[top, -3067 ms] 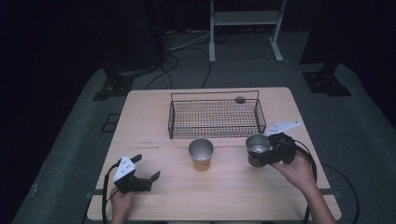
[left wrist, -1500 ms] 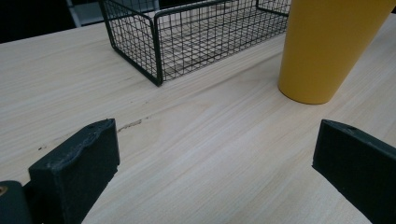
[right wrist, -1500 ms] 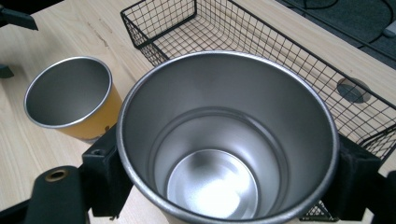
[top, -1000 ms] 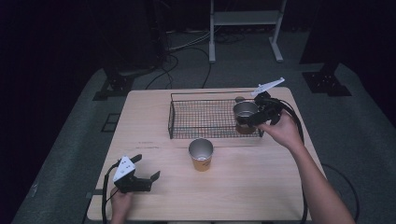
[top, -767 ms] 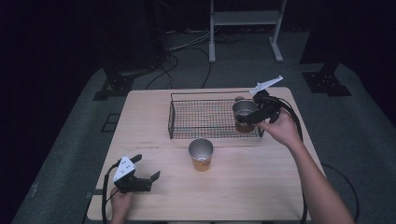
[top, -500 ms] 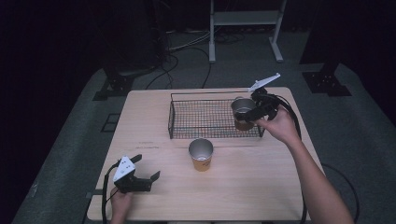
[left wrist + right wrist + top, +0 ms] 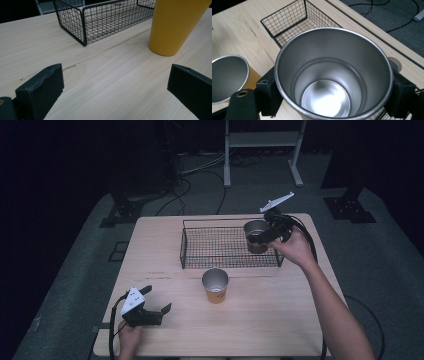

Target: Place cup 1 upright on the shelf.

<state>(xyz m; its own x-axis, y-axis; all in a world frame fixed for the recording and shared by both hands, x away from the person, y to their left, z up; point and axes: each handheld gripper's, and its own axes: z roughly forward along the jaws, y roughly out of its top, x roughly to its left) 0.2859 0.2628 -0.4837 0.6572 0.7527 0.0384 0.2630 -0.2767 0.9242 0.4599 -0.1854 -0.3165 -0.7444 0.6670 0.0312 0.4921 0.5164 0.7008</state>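
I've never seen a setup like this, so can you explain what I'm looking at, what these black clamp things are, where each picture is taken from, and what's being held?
A person at a wooden table holds a two-jaw gripper in each hand. One camera looks down from above; one rides on each gripper, looking along its jaws. The right gripper clamps a brown steel-lined cup above the right end of a wire basket. The left gripper rests open on the table, holding nothing. A yellow cup stands in front of the basket.
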